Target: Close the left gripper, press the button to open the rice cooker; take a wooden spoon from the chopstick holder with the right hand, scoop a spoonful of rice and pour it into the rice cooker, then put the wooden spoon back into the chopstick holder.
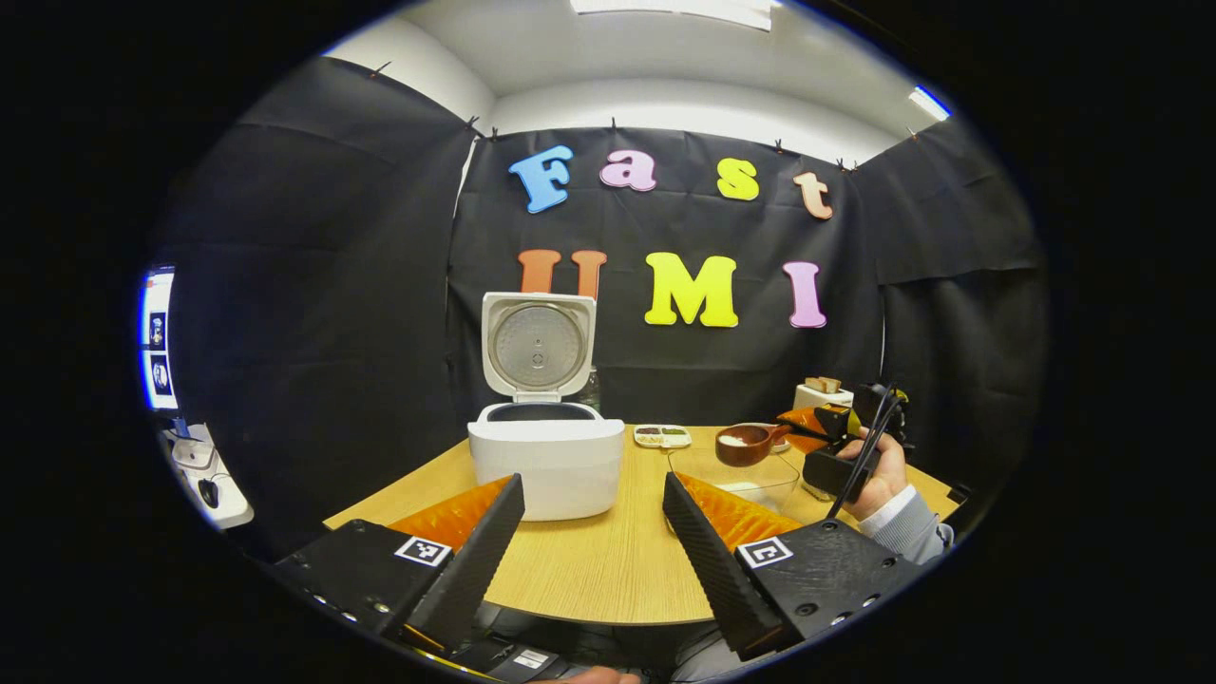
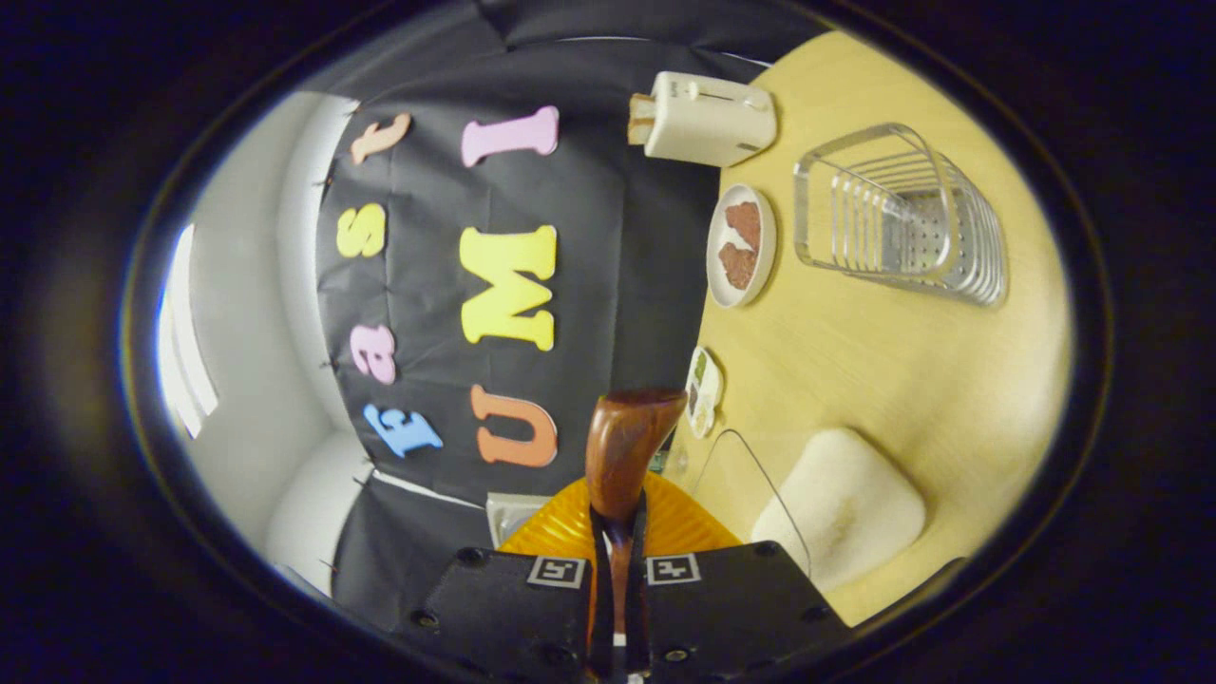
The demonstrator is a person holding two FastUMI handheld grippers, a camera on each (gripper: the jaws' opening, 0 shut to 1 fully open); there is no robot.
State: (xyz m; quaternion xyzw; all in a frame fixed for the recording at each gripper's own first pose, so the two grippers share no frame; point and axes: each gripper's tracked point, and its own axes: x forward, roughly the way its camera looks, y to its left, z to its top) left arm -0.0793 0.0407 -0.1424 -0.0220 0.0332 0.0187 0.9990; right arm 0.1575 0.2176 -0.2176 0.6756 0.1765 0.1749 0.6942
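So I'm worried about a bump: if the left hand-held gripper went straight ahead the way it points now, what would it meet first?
Probably the rice cooker. The left hand-held gripper is open and points over bare table, with the cooker's white body just left of centre ahead. Depth is unclear, so it might slip past the cooker's right side.

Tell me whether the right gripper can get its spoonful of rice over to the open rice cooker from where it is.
Probably yes. The right gripper holds the wooden spoon with rice above the clear bowl, the rice cooker stands lid up, and only bare table lies between.
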